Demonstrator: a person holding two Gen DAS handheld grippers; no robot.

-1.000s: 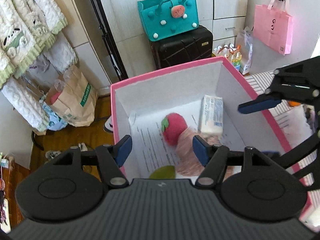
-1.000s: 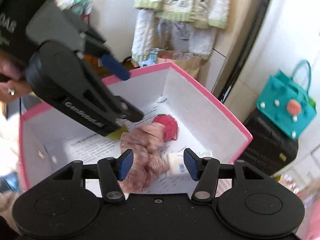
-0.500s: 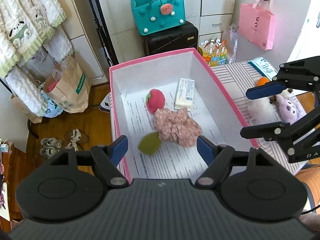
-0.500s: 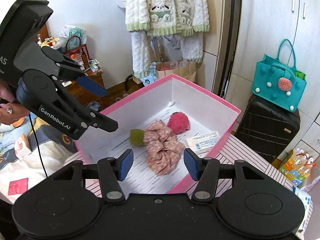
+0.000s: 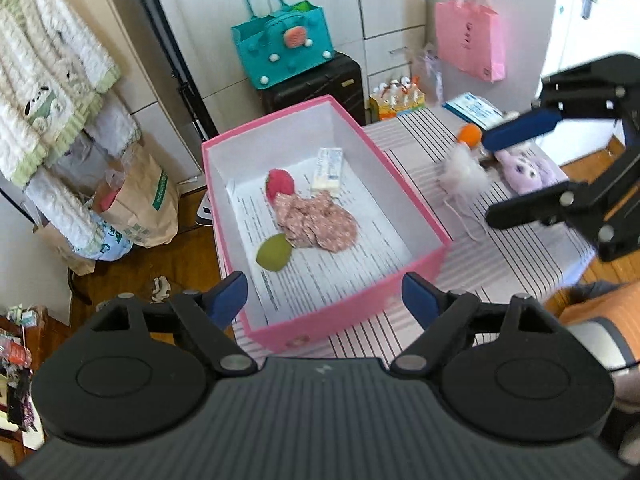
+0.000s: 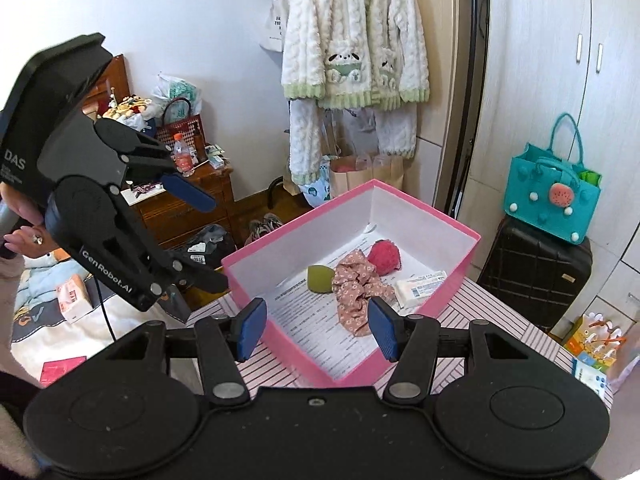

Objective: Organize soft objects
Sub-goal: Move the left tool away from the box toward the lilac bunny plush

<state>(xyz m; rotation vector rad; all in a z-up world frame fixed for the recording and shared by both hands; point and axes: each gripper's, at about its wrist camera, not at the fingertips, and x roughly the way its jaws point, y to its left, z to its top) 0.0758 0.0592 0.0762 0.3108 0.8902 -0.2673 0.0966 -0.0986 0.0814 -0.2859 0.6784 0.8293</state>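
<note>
A pink box [image 5: 344,312] [image 6: 424,208] stands on the striped table. Inside it lie a red strawberry plush [image 5: 279,183] [image 6: 384,255], a pink floral scrunchie [image 5: 320,225] [image 6: 358,284], a green soft piece [image 5: 273,254] [image 6: 319,278] and a white tissue pack [image 5: 328,168] [image 6: 420,285]. To the box's right lie a white fluffy toy [image 5: 462,171], an orange ball [image 5: 469,134] and a purple plush [image 5: 528,170]. My left gripper [image 5: 325,295] [image 6: 196,236] is open and empty, above the box's near edge. My right gripper [image 6: 316,322] [image 5: 520,176] is open and empty, over the plush toys.
A black suitcase [image 5: 316,86] with a teal felt bag [image 5: 284,40] stands behind the table. A pink bag [image 5: 468,40] hangs on the wall. Paper bags [image 5: 140,204] sit on the floor at the left. A white packet [image 5: 472,110] lies at the table's far edge.
Both grippers have pulled up and back out of the box. The tissue pack, which was in the air by the right gripper, now lies in the box. The right gripper moved right, over the plush toys.
</note>
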